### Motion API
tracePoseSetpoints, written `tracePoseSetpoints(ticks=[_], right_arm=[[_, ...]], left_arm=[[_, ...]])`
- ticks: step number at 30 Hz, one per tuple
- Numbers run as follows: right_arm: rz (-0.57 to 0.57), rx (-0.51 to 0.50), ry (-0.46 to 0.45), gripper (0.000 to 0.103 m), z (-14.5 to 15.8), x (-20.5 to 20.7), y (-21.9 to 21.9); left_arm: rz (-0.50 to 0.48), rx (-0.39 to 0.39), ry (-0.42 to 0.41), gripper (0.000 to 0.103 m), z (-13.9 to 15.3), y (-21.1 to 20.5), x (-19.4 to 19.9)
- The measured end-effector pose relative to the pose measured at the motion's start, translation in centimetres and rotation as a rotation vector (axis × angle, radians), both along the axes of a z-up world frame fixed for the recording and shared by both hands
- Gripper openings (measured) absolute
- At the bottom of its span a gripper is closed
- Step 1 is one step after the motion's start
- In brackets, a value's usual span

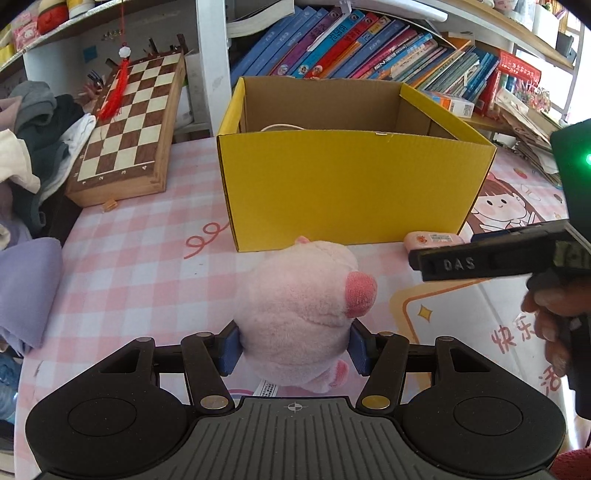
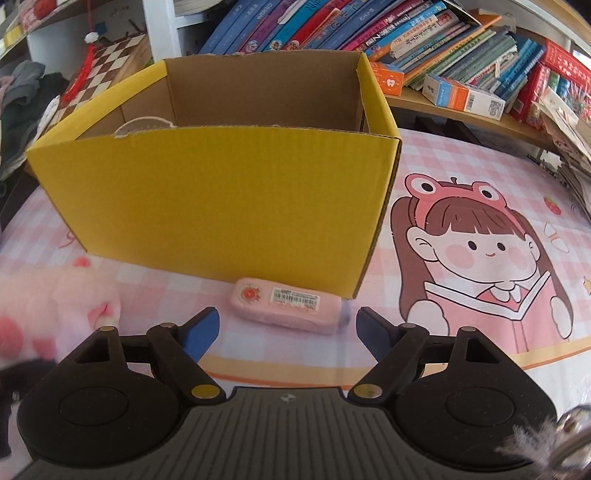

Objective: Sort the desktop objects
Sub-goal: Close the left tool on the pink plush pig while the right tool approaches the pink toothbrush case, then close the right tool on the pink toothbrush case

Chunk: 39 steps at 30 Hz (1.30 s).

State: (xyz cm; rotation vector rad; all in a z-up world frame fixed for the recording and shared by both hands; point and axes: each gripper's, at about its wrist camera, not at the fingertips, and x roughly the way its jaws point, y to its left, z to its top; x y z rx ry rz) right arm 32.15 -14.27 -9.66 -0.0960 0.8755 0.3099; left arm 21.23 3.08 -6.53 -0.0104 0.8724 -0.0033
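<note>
Pink plush pig [image 1: 299, 314] sits clamped between my left fingers [image 1: 294, 347], pads pressing its flanks low on the body, snout pointing right. It is on or just above the tabletop [image 1: 140, 273], directly before the yellow box [image 1: 347, 184], presumably its destination. My right fingers [image 2: 284, 332] stand apart, holding nothing, aimed at the pink case [image 2: 286, 306] lying beside the box's front wall, likely next for pickup.

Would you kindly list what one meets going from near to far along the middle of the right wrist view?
Right claw, open → pink packet lying on the mat → yellow box, open-topped → row of books on the shelf behind.
</note>
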Motion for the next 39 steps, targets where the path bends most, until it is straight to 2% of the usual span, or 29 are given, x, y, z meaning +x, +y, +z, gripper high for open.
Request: tracePoseSetpoints(ticks=[8,11,13,21,31,39], right_arm=[[-0.073,0.013,0.030,0.082,-0.7,1.5,0.4],[-0.074,0.005,0.028,0.081,-0.8,1.6,0.4],[-0.071,-0.003,0.023,0.077,-0.8,1.6,0.5],[-0.049,0.008,0.041,0.076,-0.5,1.3,0.0],[0.039,0.001,0.006,0.076,1.9,-2.3,-0.8],[0.043,0.004,0.007,0.076,2.9,-5.2,-2.1]], left_arm=[[-0.001,0.006,0.004,0.057,0.1,0.4,-0.3],[0.000,0.007,-0.001,0.057,0.2,0.6,-0.4],[0.000,0.007,-0.003,0.057,0.3,0.7,-0.4],[-0.010,0.005,-0.022,0.057,0.7,0.5,-0.8],[-0.029,-0.013,-0.055,0.057,1.5,0.0,-1.5],[-0.063,-0.026,-0.084,0.057,2.2,-1.2,-2.6]])
